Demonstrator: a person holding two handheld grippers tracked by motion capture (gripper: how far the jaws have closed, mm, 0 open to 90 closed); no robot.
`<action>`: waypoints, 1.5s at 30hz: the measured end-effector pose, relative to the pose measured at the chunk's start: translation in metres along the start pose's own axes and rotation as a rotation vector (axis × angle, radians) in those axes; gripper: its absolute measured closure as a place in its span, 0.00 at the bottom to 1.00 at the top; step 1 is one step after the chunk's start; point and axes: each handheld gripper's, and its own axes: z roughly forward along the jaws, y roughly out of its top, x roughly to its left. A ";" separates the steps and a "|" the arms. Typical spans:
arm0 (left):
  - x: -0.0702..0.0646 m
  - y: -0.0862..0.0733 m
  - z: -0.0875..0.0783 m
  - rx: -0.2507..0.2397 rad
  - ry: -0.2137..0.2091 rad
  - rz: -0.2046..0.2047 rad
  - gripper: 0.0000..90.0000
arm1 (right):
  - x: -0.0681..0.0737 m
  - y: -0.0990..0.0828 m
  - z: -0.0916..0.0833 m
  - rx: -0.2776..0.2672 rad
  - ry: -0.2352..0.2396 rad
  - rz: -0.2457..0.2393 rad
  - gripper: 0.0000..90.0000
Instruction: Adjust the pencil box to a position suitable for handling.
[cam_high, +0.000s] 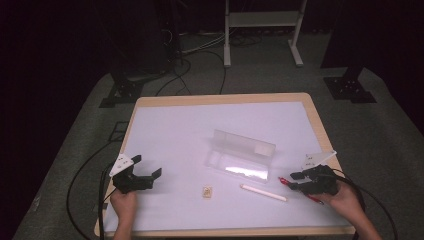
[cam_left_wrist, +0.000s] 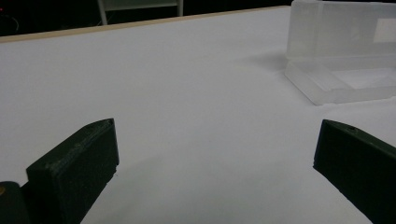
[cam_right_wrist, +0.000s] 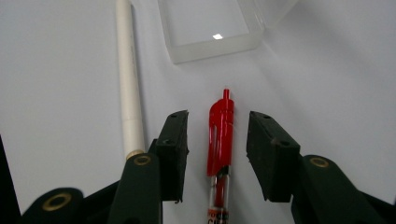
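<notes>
A red pen (cam_right_wrist: 220, 135) lies on the white table top, its cap pointing away between the jaws of my right gripper (cam_right_wrist: 218, 123). There is a gap on each side of the pen, so the pads are not pressing on it and the gripper is open. In the high view the right gripper (cam_high: 291, 180) sits at the table's front right, with the red pen (cam_high: 283, 180) poking out to its left. My left gripper (cam_high: 148, 166) rests at the front left, open wide. Nothing but bare white surface lies between the left gripper (cam_left_wrist: 217, 133) jaws.
An open clear plastic box (cam_high: 241, 155) stands mid-table, lid up; it also appears as the box (cam_left_wrist: 341, 51) and the box (cam_right_wrist: 210, 28). A white pen (cam_high: 263, 192) lies left of the right gripper. A small tan piece (cam_high: 207, 191) sits front centre. The wooden table edge (cam_high: 320, 120) borders the mat.
</notes>
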 end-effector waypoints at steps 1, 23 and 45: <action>0.000 0.000 0.000 0.000 -0.001 0.000 0.00 | -0.001 -0.004 -0.001 -0.001 -0.001 0.009 0.64; 0.000 0.000 0.000 -0.002 0.001 -0.002 0.00 | 0.001 -0.032 0.000 0.003 -0.014 0.029 0.80; 0.000 0.000 0.000 -0.001 -0.001 -0.003 0.00 | 0.003 -0.028 -0.008 -0.018 -0.033 0.034 0.88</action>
